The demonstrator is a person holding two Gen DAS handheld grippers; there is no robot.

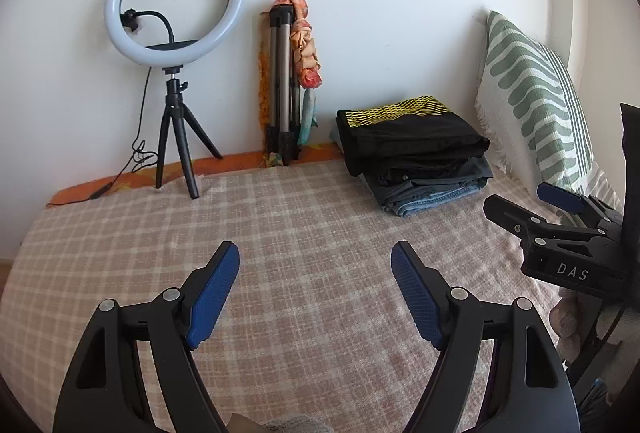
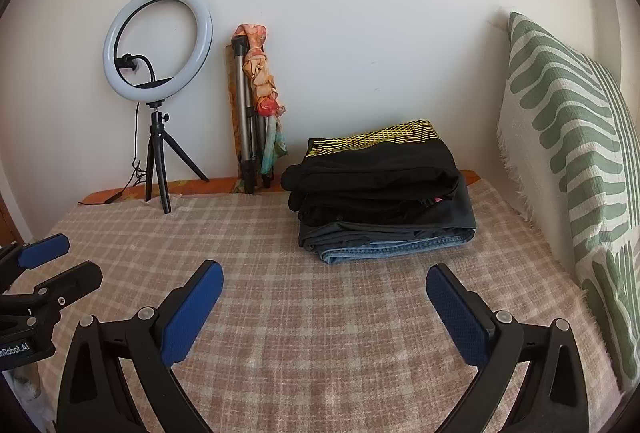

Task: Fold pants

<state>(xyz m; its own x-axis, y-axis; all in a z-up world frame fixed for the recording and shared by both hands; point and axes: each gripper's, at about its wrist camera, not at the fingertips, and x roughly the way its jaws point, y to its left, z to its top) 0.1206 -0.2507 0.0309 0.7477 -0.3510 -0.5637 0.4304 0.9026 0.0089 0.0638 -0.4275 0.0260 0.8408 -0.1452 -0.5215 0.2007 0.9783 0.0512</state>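
Observation:
A stack of folded pants [image 1: 416,161] lies at the back right of the checked bed cover [image 1: 300,233]: black ones with a yellow pattern on top, dark ones under them, blue jeans at the bottom. The stack also shows in the right wrist view [image 2: 384,193]. My left gripper [image 1: 316,261] is open and empty above the cover, in front of the stack. My right gripper [image 2: 324,281] is open and empty, just in front of the stack. Each gripper shows at the edge of the other's view, the right one [image 1: 532,205] and the left one [image 2: 56,257].
A ring light on a small tripod [image 1: 176,73] stands at the back left with its cable. A folded tripod with a scarf [image 1: 288,81] leans on the wall. A green and white pillow [image 2: 568,173] stands along the right side. The wall is behind.

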